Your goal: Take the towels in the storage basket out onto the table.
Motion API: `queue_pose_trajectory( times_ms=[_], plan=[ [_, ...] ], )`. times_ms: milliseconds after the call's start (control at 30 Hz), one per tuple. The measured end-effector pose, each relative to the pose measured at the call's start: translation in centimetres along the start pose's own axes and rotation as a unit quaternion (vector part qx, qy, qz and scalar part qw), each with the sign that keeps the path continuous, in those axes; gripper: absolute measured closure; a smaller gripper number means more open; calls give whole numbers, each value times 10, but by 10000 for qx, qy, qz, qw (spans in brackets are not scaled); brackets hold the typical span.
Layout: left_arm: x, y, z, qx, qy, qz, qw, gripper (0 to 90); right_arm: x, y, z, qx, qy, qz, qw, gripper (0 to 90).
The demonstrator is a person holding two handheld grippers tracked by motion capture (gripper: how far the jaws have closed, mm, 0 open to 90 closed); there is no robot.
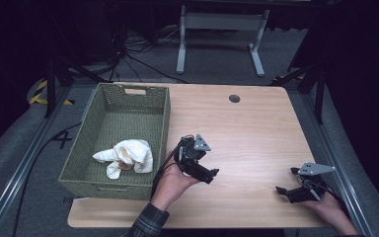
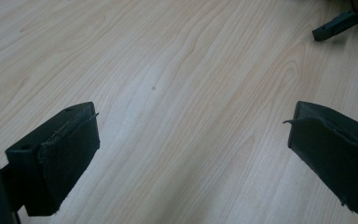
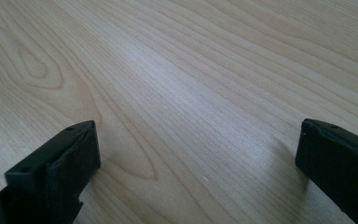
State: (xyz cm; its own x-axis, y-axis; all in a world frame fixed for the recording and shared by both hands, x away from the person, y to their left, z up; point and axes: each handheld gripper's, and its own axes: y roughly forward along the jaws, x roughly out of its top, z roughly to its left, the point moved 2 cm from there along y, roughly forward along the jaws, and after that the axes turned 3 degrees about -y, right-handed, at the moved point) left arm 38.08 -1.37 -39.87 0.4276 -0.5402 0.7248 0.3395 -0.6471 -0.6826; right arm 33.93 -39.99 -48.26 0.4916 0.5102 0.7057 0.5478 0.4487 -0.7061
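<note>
My left gripper (image 1: pixel 206 167) is held just above the middle of the wooden table (image 1: pixel 256 128), to the right of the basket. Its jaws stand wide apart in the left gripper view (image 2: pixel 191 140), with bare wood between them. My right gripper (image 1: pixel 286 180) sits low near the table's front right corner, pointing left. It is open too (image 3: pixel 196 154), and nothing lies between its jaws. A jaw of the right gripper (image 2: pixel 335 23) shows at the top right of the left gripper view.
A green woven basket (image 1: pixel 164 118) takes up the table's left part, with a crumpled cream cloth (image 1: pixel 126 157) in its near end. A round cable hole (image 1: pixel 234 98) is near the far edge. Table legs and cables lie on the floor beyond.
</note>
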Motion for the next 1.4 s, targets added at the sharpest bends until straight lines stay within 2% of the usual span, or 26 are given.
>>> queue_pose_trajectory(
  times_ms=[333,733,933,1200,1400],
  plan=[
    [8,-9,7,-44,4,-101,9999,24,0,0,0,1,-1,-1,10000,1],
    [14,-24,21,-224,-24,-150,9996,36,0,0,0,2,-14,2,10000,2],
    [14,-33,25,-132,-53,-205,9997,40,0,0,0,5,-14,-3,10000,2],
    [10,-46,37,43,-83,-267,9996,47,0,0,0,4,-14,-4,10000,2],
    [5,-50,42,98,-159,-211,9996,48,0,0,0,4,-13,-4,10000,2]
  ],
)
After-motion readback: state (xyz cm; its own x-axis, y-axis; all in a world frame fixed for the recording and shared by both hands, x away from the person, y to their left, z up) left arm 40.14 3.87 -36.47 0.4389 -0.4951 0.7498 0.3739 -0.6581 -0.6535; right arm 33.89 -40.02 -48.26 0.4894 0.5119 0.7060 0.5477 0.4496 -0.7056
